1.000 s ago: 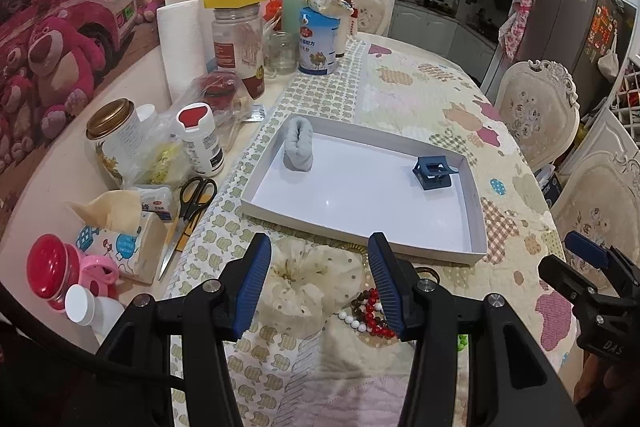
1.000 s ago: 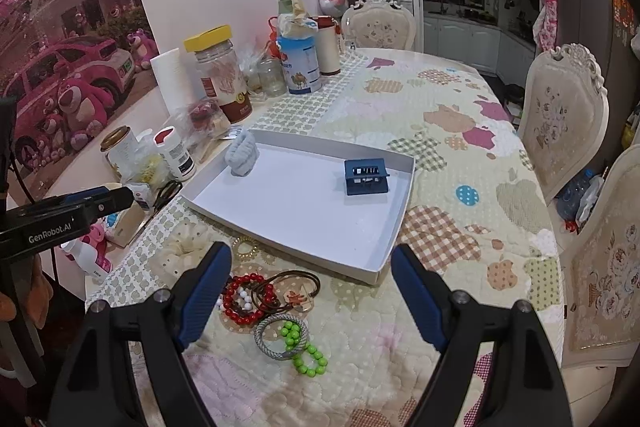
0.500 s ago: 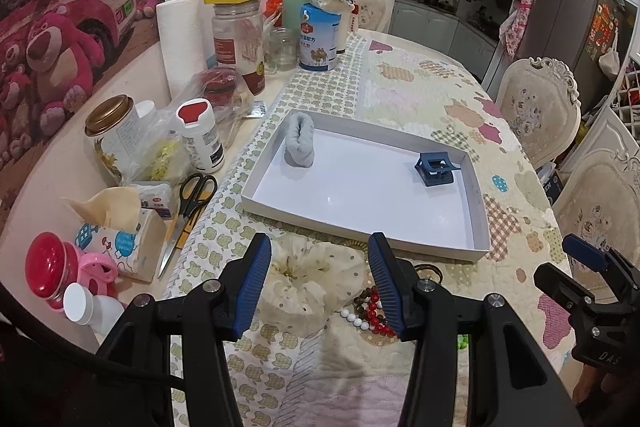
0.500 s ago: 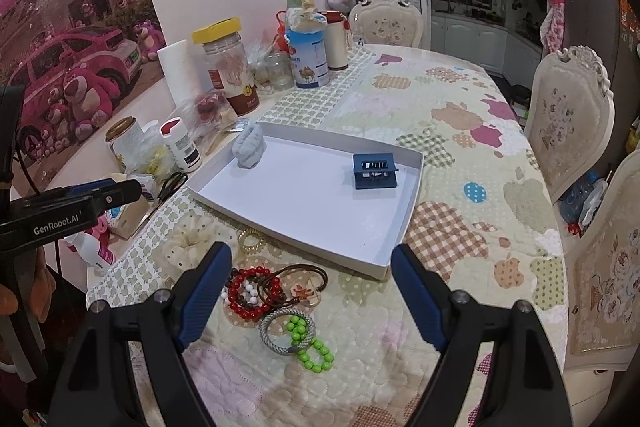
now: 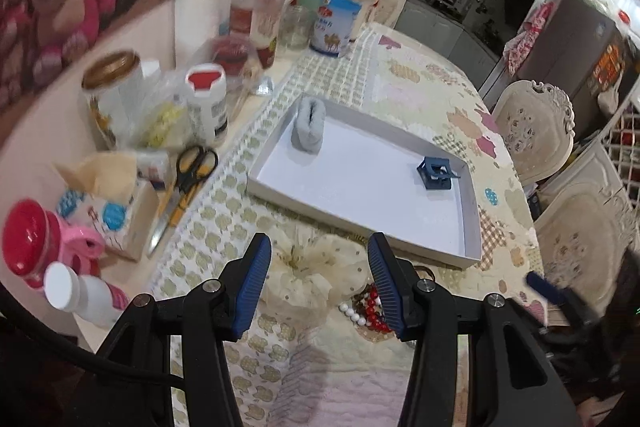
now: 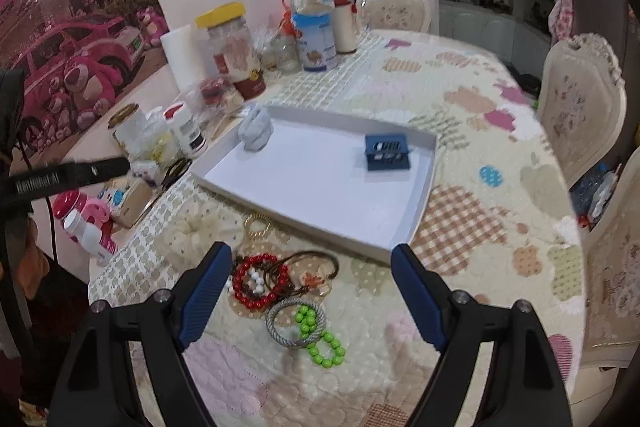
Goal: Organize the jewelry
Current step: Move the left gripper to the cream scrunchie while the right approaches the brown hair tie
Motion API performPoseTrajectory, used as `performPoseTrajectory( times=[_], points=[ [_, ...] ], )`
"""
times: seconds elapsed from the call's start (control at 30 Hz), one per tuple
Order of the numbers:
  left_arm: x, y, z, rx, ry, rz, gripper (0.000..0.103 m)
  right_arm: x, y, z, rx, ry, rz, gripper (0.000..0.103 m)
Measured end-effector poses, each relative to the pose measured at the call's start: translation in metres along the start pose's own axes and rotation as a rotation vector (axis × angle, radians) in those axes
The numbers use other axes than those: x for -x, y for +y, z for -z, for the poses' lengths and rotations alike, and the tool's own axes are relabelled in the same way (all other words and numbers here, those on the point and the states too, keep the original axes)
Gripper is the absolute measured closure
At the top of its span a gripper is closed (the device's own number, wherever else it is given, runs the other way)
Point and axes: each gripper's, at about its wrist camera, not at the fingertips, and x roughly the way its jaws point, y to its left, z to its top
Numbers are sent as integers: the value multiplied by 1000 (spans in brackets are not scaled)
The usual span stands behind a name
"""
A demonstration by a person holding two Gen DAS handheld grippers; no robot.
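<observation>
Both my grippers over the jewelry, nothing gripped.
Left gripper (image 5: 318,281) jaws apart over cream scrunchie (image 5: 316,275); right gripper (image 6: 310,301) wide apart above red bracelet (image 6: 258,279), by white tray (image 6: 408,231) near edge.

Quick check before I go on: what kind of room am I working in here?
Most likely a home dining area: a quilted patchwork tablecloth on the table, ornate cream dining chairs around it, and kitchen cabinets behind.

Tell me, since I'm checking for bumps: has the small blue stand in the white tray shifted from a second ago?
No. The blue stand sits in the same far right corner of the white tray, as before; only the camera moved.
</observation>
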Motion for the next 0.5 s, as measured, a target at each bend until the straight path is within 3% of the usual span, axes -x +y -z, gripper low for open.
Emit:
performPoseTrajectory(
  times=[0.03, 0.1, 0.3, 0.5],
  points=[
    [-4, 3, 1, 8, 14, 2, 62, -6, -1, 4, 8, 14, -7, 22],
    [-11, 9, 6, 19, 36, -3, 62, -22, 0, 15, 31, 56, -15, 36],
    [-35, 26, 17, 45, 112, -5, 62, -70, -6, 45, 43, 198, -25, 44],
    [-47, 33, 13, 49, 132, 2, 62, -96, -6, 40, 47, 226, -18, 44]
  ],
)
